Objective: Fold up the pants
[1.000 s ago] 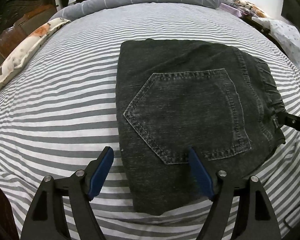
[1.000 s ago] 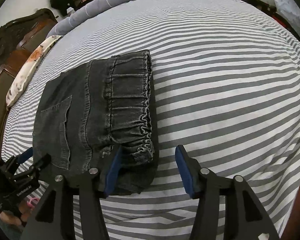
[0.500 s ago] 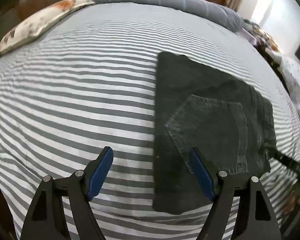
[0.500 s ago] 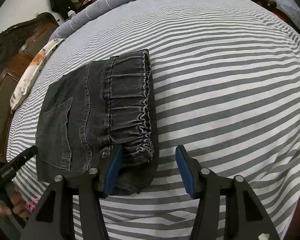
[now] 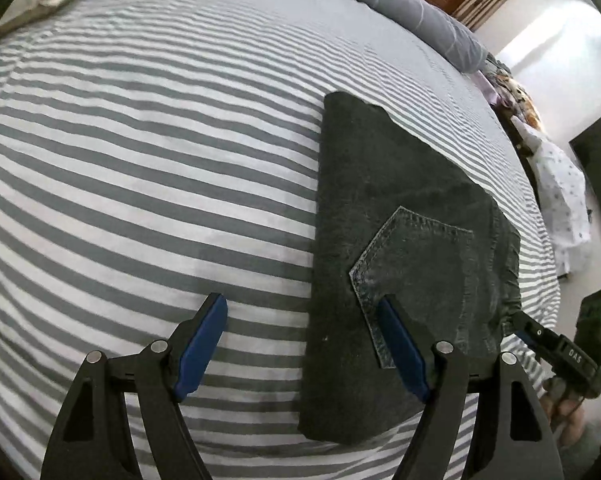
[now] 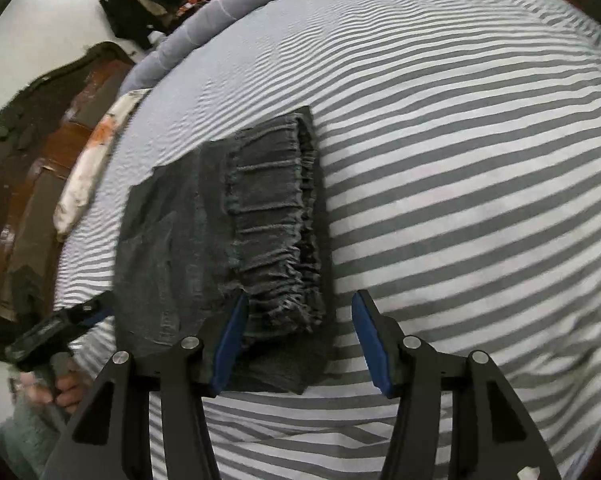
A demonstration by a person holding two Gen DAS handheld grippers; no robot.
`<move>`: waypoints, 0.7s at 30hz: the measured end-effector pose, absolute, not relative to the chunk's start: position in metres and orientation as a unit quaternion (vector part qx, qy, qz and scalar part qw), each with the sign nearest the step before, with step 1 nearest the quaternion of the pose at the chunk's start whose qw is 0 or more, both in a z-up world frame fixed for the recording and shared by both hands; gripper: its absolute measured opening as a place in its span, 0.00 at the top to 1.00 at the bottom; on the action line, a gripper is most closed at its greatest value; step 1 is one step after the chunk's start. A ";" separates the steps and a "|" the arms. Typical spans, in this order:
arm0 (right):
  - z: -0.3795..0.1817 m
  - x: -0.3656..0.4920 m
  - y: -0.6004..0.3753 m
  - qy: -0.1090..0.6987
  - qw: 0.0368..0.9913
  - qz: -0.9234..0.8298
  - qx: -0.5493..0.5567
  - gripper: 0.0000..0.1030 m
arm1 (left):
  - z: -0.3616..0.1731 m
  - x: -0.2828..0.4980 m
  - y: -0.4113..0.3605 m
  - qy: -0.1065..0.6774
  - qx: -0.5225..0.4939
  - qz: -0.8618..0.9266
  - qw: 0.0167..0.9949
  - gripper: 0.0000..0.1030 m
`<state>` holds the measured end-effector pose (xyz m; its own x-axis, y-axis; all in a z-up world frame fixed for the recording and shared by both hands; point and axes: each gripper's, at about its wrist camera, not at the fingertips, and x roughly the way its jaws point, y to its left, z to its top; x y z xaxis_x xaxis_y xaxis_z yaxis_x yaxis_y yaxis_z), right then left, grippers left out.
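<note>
The dark grey jeans lie folded into a compact rectangle on the striped bed sheet, back pocket up. In the right wrist view the pants show their gathered elastic waistband on the right side. My left gripper is open at the pants' near left edge, one pad over the pocket and the other over bare sheet. My right gripper is open above the near waistband corner, pads apart from the cloth. Each gripper shows in the other's view: the right gripper and the left gripper, held by a hand.
A rolled grey duvet lines the bed's far side. A floral pillow lies against the carved wooden headboard. Printed bedding is heaped off the bed's right side. Bare striped sheet spreads left and right of the pants.
The left gripper has swung and rolled to the left, so the pants now sit at the right of its view. The right gripper drifted slightly. The pants have not moved.
</note>
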<state>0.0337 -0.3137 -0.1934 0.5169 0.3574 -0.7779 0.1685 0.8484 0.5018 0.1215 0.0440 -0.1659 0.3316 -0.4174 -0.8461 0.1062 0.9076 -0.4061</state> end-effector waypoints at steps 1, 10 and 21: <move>-0.193 0.036 -0.316 0.487 0.827 0.062 0.274 0.50 | -0.167 0.123 0.044 0.555 -0.143 -0.168 0.802 0.25; -0.203 0.065 -0.338 0.489 0.808 0.119 0.306 0.50 | -0.167 0.136 0.043 0.547 -0.155 -0.203 0.797 0.27; -0.230 0.097 -0.344 0.490 0.771 0.197 0.356 0.50 | -0.168 0.150 0.026 0.539 -0.133 -0.234 0.798 0.29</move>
